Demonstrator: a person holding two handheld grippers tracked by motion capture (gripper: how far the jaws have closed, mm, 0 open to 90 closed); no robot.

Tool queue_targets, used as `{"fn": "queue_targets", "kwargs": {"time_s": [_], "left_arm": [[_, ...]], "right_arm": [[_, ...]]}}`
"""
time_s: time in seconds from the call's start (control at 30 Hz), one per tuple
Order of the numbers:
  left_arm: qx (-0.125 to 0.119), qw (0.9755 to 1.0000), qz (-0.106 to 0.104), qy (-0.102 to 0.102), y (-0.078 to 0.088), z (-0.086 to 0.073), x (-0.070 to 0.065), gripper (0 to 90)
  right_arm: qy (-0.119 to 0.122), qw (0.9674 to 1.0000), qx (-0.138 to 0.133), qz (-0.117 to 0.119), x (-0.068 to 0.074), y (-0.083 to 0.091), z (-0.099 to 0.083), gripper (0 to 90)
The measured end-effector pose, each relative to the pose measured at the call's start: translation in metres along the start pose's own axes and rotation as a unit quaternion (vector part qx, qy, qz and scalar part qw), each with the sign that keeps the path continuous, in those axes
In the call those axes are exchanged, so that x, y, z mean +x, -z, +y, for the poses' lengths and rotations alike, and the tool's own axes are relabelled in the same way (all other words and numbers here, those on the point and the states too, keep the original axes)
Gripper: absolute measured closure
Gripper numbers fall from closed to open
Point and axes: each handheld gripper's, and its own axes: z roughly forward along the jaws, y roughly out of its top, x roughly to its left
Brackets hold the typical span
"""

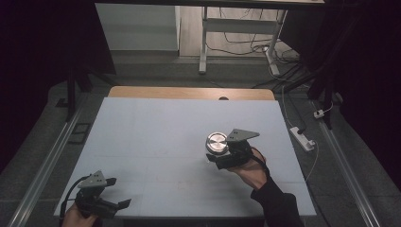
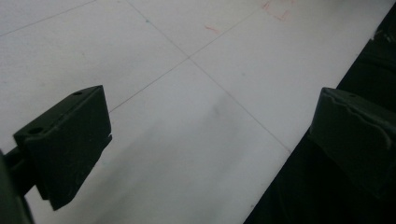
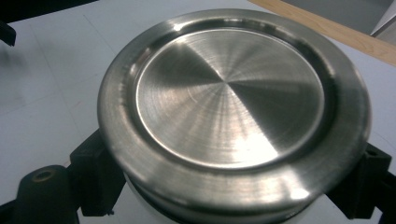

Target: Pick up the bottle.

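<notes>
We begin at the right gripper [image 1: 218,152]. Its two black jaws are clenched on a round steel container [image 1: 216,142]: in the right gripper view one black pad [image 3: 95,179] sits against the left side of the container [image 3: 233,112], under its wide brushed lid, and the other pad [image 3: 362,182] sits against the right side. The lid is flat, with a raised rim and a circular polished pattern. Below the lid we see a thin pale band, perhaps the body of the container, but this part is cut off at the edge of the picture and we cannot tell more.

In the high view the container is a little right of the middle of the white table top [image 1: 156,142]; whether it rests on the top or hangs just above it we cannot tell. The grey plate of the right gripper lies just beside the container, on its right, and the person's right hand [image 1: 250,172] with a dark sleeve is behind it, nearer to the front edge.

The left gripper [image 1: 120,193] is well apart from the container, at the front left corner of the table top. Its fingers [image 2: 70,140] are spread wide with nothing between them, above the white surface with its thin lines.
</notes>
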Motion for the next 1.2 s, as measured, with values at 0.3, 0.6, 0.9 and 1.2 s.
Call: {"fn": "queue_targets", "kwargs": {"time_s": [0.3,0.6,0.9,1.2], "left_arm": [[-0.052,0.9972,-0.054,-0.001,0.003,0.003,0.003,0.0],[-0.060,0.9934,-0.096,-0.014,-0.004,0.011,0.000,0.0],[-0.083,0.9929,-0.075,-0.038,-0.003,0.019,-0.002,0.0],[-0.082,0.9925,-0.066,-0.062,-0.010,0.041,-0.003,0.0]], "right_arm": [[0.006,1.0000,0.006,0.002,0.005,-0.003,0.001,14.1],[0.007,0.9998,0.016,-0.002,0.007,-0.007,0.000,14.1],[0.006,0.9999,0.015,-0.001,0.007,-0.007,-0.001,14.1],[0.017,0.9997,0.007,0.015,0.016,-0.006,0.003,14.1]]}}
